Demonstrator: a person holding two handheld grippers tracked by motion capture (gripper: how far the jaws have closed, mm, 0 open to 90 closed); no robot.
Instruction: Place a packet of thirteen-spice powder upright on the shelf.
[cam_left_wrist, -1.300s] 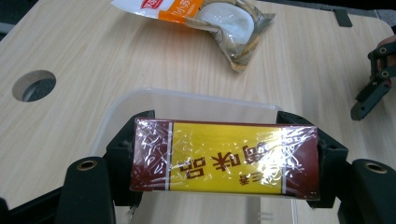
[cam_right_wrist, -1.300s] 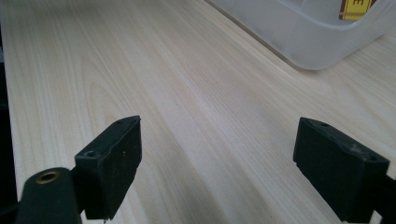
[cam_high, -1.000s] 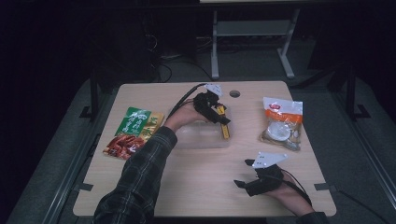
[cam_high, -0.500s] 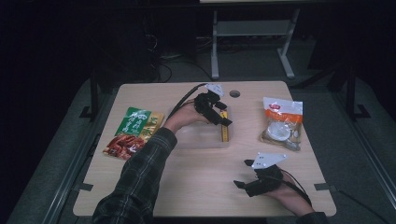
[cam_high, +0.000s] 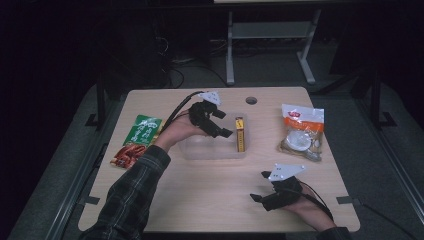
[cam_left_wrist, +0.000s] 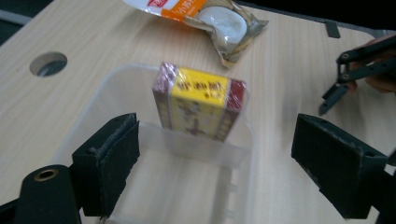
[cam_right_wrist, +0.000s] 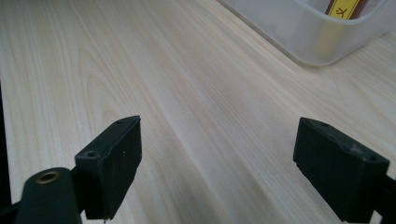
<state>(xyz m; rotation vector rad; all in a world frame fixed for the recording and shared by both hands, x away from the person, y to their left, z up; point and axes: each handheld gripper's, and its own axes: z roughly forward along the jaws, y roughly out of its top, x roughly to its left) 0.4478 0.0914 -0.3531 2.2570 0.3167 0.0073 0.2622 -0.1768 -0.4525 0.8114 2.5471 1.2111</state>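
- The left gripper (cam_high: 220, 122) hangs over the clear plastic container (cam_high: 212, 150), its jaws having just been opening and now spread wide with nothing between them; in the left gripper view the black pads (cam_left_wrist: 109, 161) frame the tub without touching anything.
- Compared with a second ago, when that gripper sat right at the yellow box, it has pulled back toward the person's left and slightly up, leaving the box behind.
- The yellow-and-red box (cam_left_wrist: 198, 100) now stands on edge inside the container, leaning against its far right wall, free of any grip. Judged from this, the drop into the tub is done and the release is clean.
- The right gripper (cam_high: 270, 196) rests low on the near right of the table (cam_high: 210, 200), where it was a second ago, jaws apart and empty; its own view looks along bare wood toward the container's corner (cam_right_wrist: 322, 42).
- Farther out, a clear bag with an orange top holding white round pieces (cam_high: 301, 131) lies well to the right of the container.
- A green packet (cam_high: 142, 129) and a red snack packet (cam_high: 127, 154) lie together to the left, both untouched on the table.
- With one item in, the likely next step is a reach for one of these remaining packets; the left pair lies nearest the freed gripper.
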